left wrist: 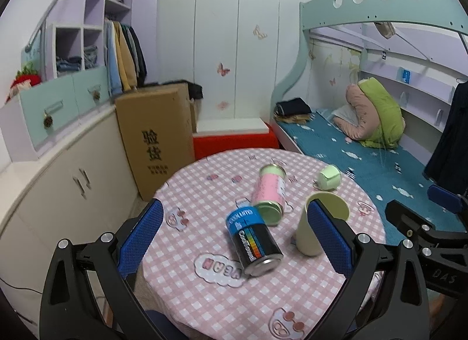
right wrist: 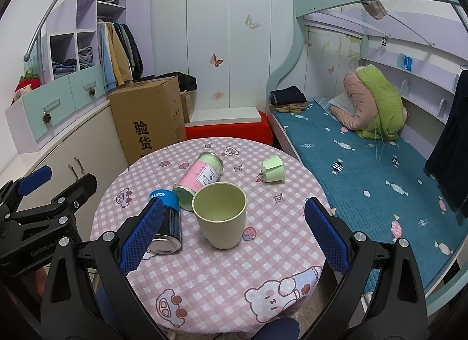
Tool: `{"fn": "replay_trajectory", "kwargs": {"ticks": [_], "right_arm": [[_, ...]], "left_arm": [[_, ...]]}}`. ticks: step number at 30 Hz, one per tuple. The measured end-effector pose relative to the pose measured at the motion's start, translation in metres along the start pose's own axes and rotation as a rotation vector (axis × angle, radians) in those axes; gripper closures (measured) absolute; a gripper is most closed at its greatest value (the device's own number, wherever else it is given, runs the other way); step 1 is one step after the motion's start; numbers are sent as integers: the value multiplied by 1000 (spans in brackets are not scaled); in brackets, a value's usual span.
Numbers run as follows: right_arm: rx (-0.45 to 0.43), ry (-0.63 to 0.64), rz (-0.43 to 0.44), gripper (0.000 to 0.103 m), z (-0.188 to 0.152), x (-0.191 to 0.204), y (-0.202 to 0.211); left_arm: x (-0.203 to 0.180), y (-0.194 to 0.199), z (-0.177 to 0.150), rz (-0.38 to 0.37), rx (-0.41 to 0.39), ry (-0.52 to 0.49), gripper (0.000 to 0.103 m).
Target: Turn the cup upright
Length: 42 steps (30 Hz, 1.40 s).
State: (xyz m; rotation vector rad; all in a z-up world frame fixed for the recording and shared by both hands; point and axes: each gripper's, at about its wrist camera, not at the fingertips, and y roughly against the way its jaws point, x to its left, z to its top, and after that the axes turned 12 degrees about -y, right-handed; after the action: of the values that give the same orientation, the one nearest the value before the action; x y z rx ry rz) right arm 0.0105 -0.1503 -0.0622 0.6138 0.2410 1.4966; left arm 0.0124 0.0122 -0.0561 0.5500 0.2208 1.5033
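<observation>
A pale green cup (right wrist: 220,217) stands upright, mouth up, on the round table with a pink checked cloth (right wrist: 234,275). In the left wrist view the cup (left wrist: 310,231) is partly hidden behind my left gripper's right finger. My right gripper (right wrist: 234,240) is open and empty, its fingers on either side of the cup and a little nearer than it. My left gripper (left wrist: 234,240) is open and empty, with a black-and-blue can (left wrist: 253,240) lying between its fingers.
A pink-and-green tin (right wrist: 201,179) lies on its side behind the cup. A small green paper box (right wrist: 273,169) lies at the table's far right. The black-and-blue can (right wrist: 165,226) lies left of the cup. A bed (right wrist: 365,164) is right, a cardboard box (right wrist: 146,117) left.
</observation>
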Motion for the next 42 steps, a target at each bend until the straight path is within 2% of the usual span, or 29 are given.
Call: {"fn": "replay_trajectory", "kwargs": {"ticks": [22,42], "right_arm": [[-4,-2,2,6,4,0,0],[-5,-2,2,6,5,0,0]], "left_arm": [[-8,1,3,-35,-9,-35,8],[-7,1,6,-30,-6,-36,8]]}}
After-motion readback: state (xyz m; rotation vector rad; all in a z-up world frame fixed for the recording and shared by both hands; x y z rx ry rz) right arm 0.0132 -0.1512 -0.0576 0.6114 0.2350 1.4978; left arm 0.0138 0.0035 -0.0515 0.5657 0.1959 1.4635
